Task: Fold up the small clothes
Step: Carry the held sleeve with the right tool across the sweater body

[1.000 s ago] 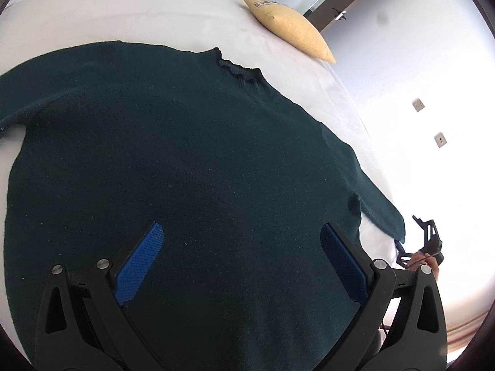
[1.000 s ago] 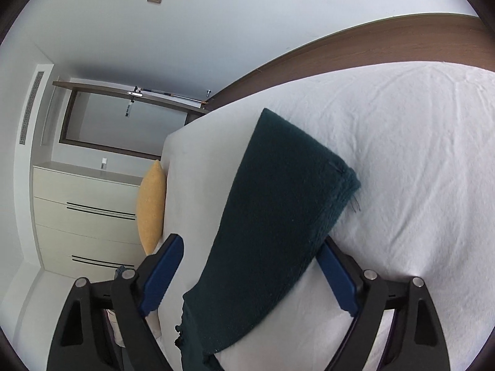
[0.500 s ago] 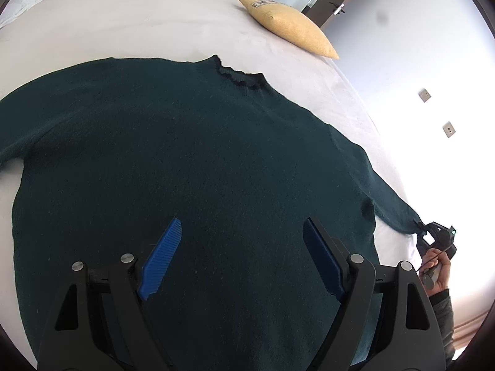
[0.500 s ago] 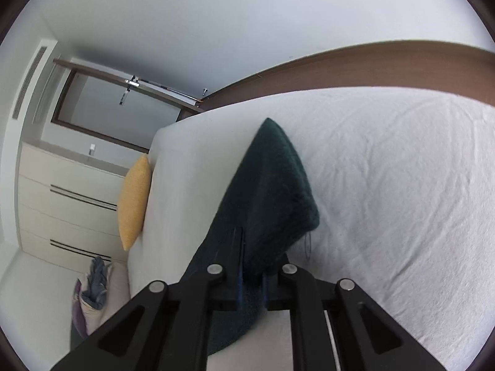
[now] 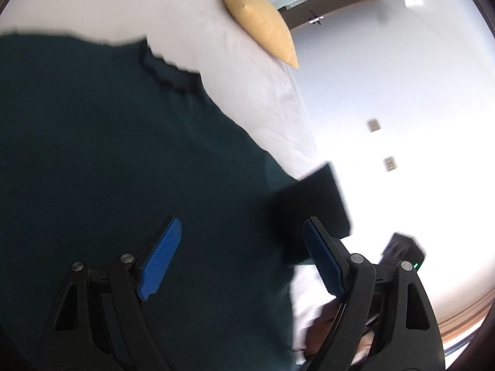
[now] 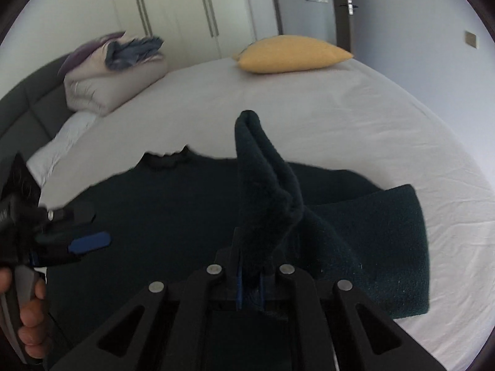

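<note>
A dark green sweater [image 6: 173, 216] lies spread flat on a white bed [image 6: 355, 117], neckline toward the yellow pillow [image 6: 294, 54], as a person folds small clothes with a handheld gripper in each hand. The right gripper [image 6: 249, 281] is clamped tight on the cuff end of the sweater's right sleeve [image 6: 386, 241], which rises in a loose upright fold above the jaws, while the rest of that sleeve curves back along the mattress toward the shoulder. The left gripper [image 5: 235, 259] hovers wide apart and empty above the lower body of the garment, its blue pads clear of the knit; in the right wrist view the same tool shows at the left edge, gripped by a hand [image 6: 27, 318]. The step in hand appears to be folding the sleeve inward across the chest. To do it well, the right hand likely needs to carry the cuff low and level across the body so the sleeve lands straight, with the crease at the shoulder seam rather than bunched midway. The free gripper could press down near that seam to pin the body against sliding on the smooth sheet. Letting go only once the cuff lies flat should keep the thick knit from springing back.
</note>
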Motion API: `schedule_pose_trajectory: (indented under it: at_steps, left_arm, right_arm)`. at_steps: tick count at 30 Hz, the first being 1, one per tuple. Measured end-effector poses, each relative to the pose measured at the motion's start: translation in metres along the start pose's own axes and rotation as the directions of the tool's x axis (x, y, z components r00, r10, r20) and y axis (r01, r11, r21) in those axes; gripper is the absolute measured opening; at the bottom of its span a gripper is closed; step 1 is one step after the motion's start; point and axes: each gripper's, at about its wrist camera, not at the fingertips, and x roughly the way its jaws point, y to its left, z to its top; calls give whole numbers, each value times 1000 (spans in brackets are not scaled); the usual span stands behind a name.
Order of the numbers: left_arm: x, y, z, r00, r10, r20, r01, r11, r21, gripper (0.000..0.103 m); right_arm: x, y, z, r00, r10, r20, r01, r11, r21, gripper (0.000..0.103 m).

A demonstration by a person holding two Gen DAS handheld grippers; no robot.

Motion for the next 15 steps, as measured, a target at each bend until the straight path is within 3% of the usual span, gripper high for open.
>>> schedule_pose_trajectory:
  at_steps: [7,15]
  left_arm:
    - [37,19,13,988,-126,-92,113,984,-135,84]
    - [65,25,35,981,-137,-135,110,975,-194,84]
  right_arm:
    - [1,17,-29,998,-47,-37,44,994,-98,9]
    - [-6,40,-38,993,-116,-12,110,965,-237,9]
